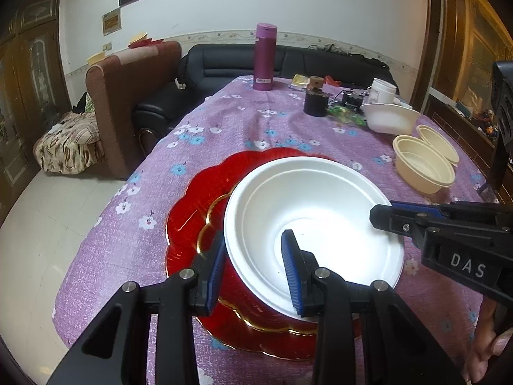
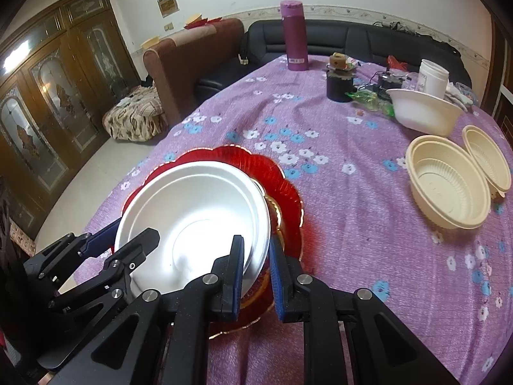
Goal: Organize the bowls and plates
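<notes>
Left wrist view shows both grippers, left [image 1: 253, 266] and right [image 1: 381, 218], clamped on the white bowl [image 1: 307, 205] over the red plate [image 1: 198, 192], apparently mid-carry, needing a level, matched set-down.

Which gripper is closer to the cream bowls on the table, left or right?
Right. The right gripper pinches the white bowl's rim on the side facing the cream bowls; the left gripper grips the opposite rim.
</notes>
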Tool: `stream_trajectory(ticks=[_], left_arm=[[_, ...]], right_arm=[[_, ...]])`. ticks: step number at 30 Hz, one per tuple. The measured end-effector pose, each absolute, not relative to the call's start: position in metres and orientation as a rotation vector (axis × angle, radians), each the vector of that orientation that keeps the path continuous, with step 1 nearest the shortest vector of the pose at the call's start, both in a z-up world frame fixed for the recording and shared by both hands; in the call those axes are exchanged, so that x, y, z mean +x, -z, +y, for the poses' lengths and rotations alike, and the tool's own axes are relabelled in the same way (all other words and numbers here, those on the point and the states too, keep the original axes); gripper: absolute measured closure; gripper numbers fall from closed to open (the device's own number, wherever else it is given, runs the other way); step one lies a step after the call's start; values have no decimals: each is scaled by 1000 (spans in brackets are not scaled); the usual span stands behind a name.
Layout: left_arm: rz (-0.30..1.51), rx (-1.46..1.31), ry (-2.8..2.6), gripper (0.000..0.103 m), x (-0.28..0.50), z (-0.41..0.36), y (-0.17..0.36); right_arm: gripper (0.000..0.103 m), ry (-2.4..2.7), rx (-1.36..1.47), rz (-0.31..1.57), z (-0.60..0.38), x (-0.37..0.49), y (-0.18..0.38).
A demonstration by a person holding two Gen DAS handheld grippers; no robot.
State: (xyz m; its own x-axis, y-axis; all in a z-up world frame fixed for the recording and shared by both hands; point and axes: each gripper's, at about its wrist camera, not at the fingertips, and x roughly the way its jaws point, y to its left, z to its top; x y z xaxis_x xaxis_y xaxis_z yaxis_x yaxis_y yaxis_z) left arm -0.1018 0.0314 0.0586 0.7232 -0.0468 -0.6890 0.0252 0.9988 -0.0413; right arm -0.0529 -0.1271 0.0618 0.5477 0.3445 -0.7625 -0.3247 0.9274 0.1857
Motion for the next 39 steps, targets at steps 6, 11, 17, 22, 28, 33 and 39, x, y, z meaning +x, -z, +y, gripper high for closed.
stream_trajectory(ticks=[6, 11, 17, 22, 28, 33, 39], left_arm=[[781, -29, 32, 71, -98, 34, -50], [788, -33, 27, 71, -96, 35, -48], [798, -37, 13, 69, -95, 36, -45], [785, -49, -9, 57, -96, 40, -50], [746, -51, -4, 56, -102, 37, -66], [712, -33, 51, 53, -106, 14, -83], [697, 32, 189, 47, -109, -51, -90]], right_arm=[[86, -390, 24, 946, -121, -44, -49], [86, -389, 18, 953, -118, -42, -46], [85, -387, 10, 948, -115, -41, -44], [85, -392, 34, 958, -120, -40, -46], [85, -395, 86, 925, -140, -48, -59], [85, -353, 172, 900, -182, -53, -67], [84, -268, 304, 871, -251, -60, -69]])
